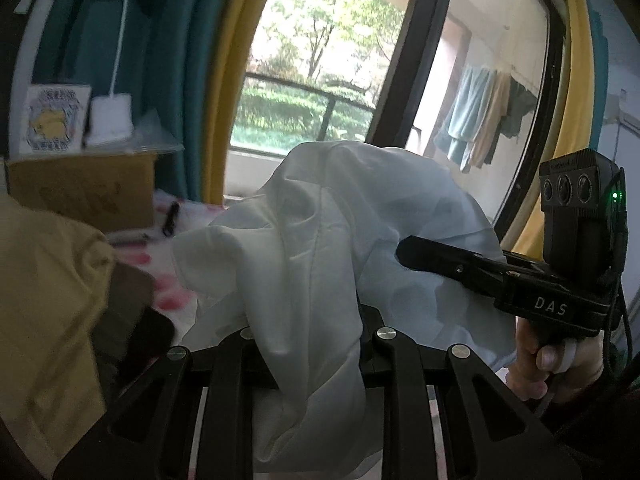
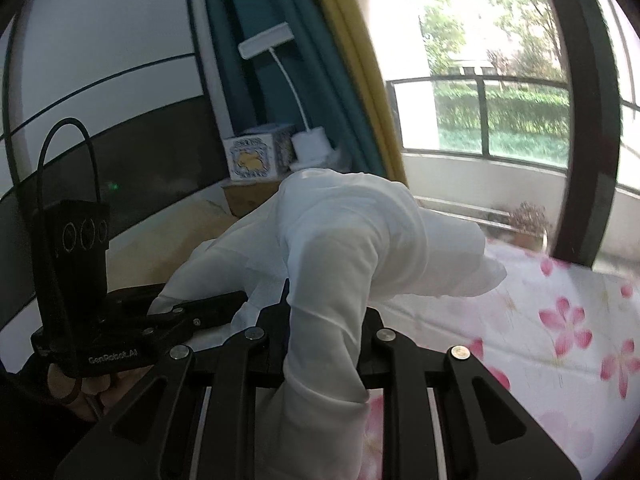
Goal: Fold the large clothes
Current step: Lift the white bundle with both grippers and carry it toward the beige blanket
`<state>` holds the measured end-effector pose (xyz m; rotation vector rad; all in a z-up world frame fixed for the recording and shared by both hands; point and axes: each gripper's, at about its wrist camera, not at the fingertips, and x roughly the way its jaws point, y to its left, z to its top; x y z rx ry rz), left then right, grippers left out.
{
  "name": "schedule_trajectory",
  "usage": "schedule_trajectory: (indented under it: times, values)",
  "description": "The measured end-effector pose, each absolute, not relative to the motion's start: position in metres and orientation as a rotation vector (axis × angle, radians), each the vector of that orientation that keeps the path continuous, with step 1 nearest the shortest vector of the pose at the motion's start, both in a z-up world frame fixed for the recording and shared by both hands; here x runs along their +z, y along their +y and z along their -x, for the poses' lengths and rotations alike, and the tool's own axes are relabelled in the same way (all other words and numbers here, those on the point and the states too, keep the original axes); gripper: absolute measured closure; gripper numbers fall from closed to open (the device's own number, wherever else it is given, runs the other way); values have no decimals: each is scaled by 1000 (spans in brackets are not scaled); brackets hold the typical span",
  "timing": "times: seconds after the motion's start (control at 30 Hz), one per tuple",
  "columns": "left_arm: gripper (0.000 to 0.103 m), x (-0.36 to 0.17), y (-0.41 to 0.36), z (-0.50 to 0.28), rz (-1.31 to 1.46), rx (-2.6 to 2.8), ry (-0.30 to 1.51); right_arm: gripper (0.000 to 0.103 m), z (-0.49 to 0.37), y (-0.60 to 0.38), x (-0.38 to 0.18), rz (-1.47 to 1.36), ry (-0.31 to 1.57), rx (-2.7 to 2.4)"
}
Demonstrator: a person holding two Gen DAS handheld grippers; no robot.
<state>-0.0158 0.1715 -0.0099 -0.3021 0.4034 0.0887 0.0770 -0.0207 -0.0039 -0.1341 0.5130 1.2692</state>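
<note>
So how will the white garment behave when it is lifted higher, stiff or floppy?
Probably very floppy: the white garment droops in soft folds over the right tongs and left tongs. It looks thin and light, since light shows through it. Loose ends may drag on the floral sheet.

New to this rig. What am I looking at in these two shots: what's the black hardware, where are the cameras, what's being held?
No robot arm here: a person holds a handheld two-finger gripper in each hand. Each picture comes from a fisheye camera on one gripper, looking along its fingers. The left wrist view shows the left gripper closed on a white garment, with the right gripper and the right hand beside it. The right wrist view shows the right gripper also pinching the garment, lifted above a floral bedsheet. Behind stand a cardboard box, a white lamp and a balcony window.
</note>
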Motion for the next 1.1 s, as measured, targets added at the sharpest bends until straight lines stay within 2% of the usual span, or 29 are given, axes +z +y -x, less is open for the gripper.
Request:
schedule_trajectory:
  times: [0.5,1.1]
  values:
    - [79,22,230,25,217,161,360,82,-72,44,15,131,437,1316]
    - [79,-55,278,-27,304,161,609,82,-109,78,-82,96,739,1230]
